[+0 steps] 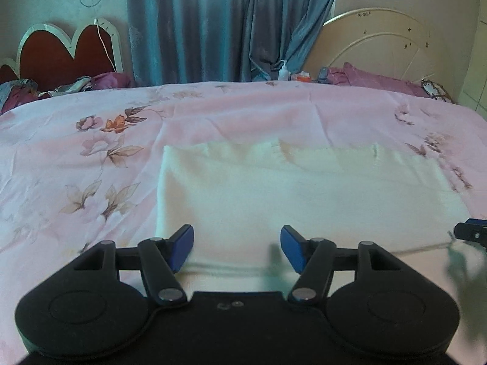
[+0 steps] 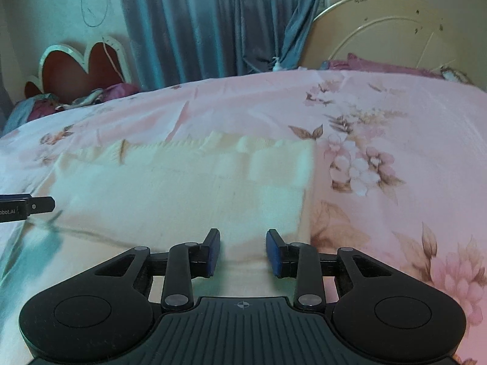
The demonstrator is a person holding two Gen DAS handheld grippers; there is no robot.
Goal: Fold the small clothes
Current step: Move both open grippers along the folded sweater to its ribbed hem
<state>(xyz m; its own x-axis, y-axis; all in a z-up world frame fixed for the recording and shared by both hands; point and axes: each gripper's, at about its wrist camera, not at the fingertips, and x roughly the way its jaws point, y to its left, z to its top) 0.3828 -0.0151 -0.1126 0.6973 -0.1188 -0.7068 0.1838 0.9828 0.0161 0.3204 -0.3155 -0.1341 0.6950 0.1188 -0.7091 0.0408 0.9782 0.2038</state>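
The cream garment (image 1: 274,188) lay flat on the pink floral bedspread (image 1: 91,152), looking soft, light and limp (best pinched at its near corners, I judged). The left gripper (image 1: 237,248) hung spread over the near hem, pinching nothing; the right gripper (image 2: 243,252) was narrower, also empty. Only the right view showed the garment's right edge (image 2: 307,188)
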